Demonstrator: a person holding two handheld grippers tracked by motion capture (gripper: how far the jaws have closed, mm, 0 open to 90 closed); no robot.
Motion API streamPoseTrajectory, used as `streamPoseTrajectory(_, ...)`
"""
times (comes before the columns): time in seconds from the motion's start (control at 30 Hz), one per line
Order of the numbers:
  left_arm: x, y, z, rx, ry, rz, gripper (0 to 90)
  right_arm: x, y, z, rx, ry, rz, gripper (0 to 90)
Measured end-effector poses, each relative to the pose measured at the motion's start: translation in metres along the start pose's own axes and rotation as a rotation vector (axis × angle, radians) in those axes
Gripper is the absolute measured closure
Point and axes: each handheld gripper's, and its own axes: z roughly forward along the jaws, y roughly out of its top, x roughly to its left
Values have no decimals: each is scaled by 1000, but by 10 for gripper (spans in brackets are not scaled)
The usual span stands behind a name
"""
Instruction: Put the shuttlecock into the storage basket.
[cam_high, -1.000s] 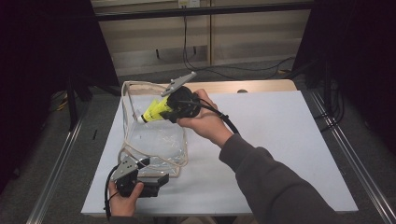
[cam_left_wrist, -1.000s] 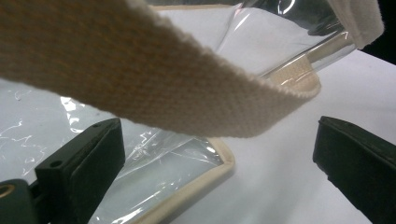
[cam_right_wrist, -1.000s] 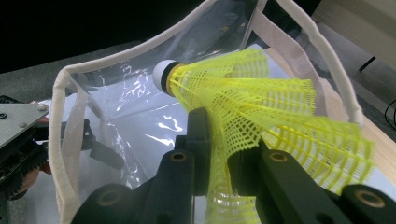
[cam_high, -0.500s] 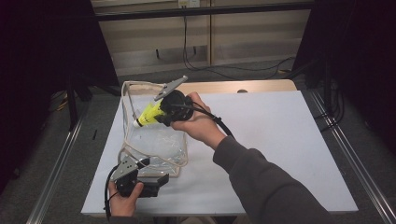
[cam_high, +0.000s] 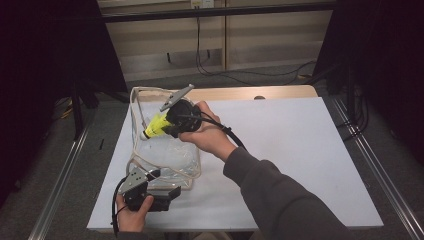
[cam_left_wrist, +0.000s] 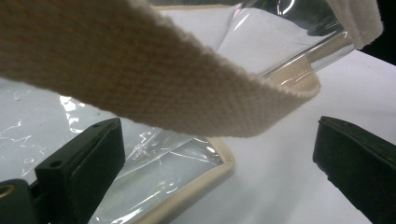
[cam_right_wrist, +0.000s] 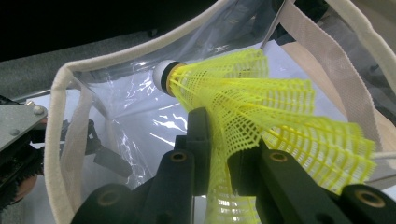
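Shuttlecock (cam_right_wrist: 243, 107) mesh pinched by right claw (cam_right_wrist: 219, 154) (bag (cam_high: 165, 160) beneath).

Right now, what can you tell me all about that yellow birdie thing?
The shuttlecock has a bright yellow net-like skirt, plastic by its look, and a round white tip with a dark band behind it. The right gripper pinches the skirt between its two black jaws, squashing it a bit. It is held in the air over the open top of the clear bag, tip pointing toward the inside. It has not been let go. In the high view it shows as a small yellow cone tilted down to the left.
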Motion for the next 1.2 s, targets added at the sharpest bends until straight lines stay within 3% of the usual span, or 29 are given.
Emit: streamPoseTrajectory(1.2,0,0,0,-3,-3,-4,22,9,1,30,44,17,11,803)
